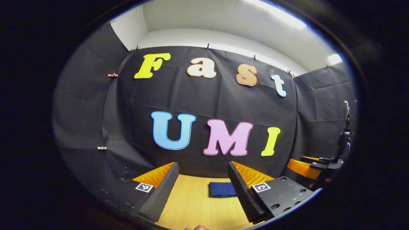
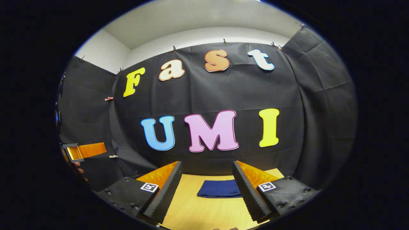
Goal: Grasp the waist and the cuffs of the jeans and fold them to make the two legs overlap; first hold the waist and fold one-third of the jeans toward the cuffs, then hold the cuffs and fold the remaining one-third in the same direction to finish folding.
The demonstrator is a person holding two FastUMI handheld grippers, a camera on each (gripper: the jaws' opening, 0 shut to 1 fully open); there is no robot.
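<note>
The dark blue jeans [image 1: 222, 189] lie folded into a small flat rectangle on the wooden table [image 1: 191, 204], near the back wall. In the left gripper view my left gripper [image 1: 203, 195] hangs open above the table, its fingers wide apart, the jeans ahead between them. In the right gripper view the folded jeans [image 2: 219, 188] lie ahead of my right gripper [image 2: 207, 193], which is open and holds nothing. The right gripper [image 1: 314, 166] also appears at the far right of the left gripper view, and the left gripper [image 2: 83, 150] at the far left of the right gripper view.
The black cloth wall [image 1: 204, 105] closes the booth right behind the table. Bare wood of the table [image 2: 191, 210] stretches in front of the jeans. A hand [image 2: 80, 172] is just visible at the left edge, holding the other gripper.
</note>
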